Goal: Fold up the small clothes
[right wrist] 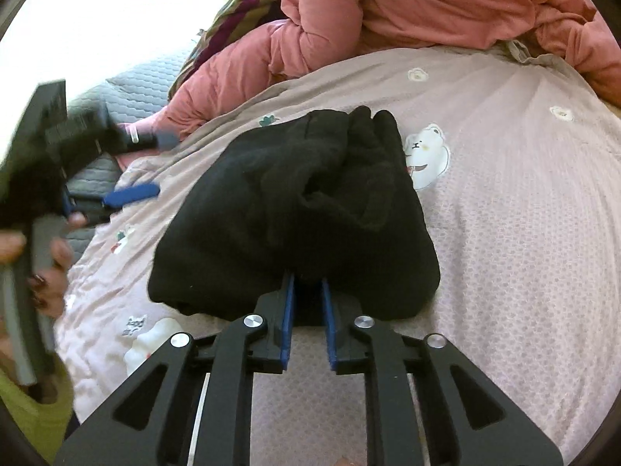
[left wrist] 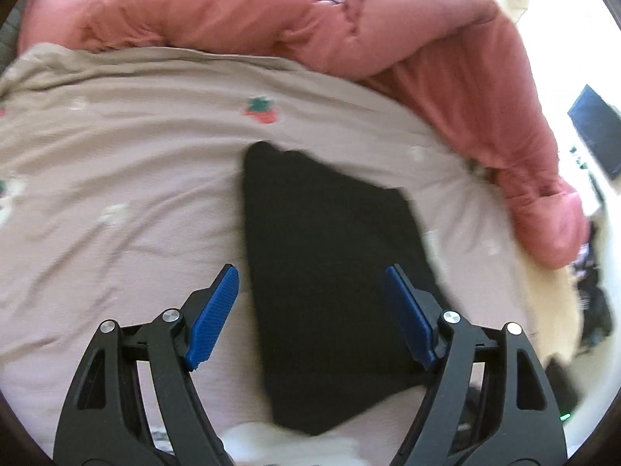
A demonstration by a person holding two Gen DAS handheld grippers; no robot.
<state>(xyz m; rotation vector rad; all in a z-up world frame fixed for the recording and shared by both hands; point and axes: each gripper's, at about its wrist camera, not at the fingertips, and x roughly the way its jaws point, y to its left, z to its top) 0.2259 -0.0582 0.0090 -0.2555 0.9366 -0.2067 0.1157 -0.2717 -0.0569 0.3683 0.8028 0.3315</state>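
Note:
A black garment (left wrist: 326,252) lies folded into a thick bundle (right wrist: 295,209) on a pale pink printed bed sheet (left wrist: 116,155). My left gripper (left wrist: 310,272) hovers over its near part, open wide, blue pads (left wrist: 217,310) apart on either side with nothing pinched. In the right wrist view the left gripper (right wrist: 149,167) appears at the far left, held by a person's hand (right wrist: 50,264). My right gripper (right wrist: 308,283) sits at the bundle's near edge. Its jaws stand a narrow gap apart, with the cloth's edge between the tips and no clear pinch.
A bulky salmon-pink quilt (left wrist: 427,39) is heaped along the far side of the bed (right wrist: 427,0). A striped cloth (right wrist: 240,11) and a grey quilted pad (right wrist: 147,81) lie beyond the sheet. The bed's edge drops off at the right, near a dark panel (left wrist: 597,128).

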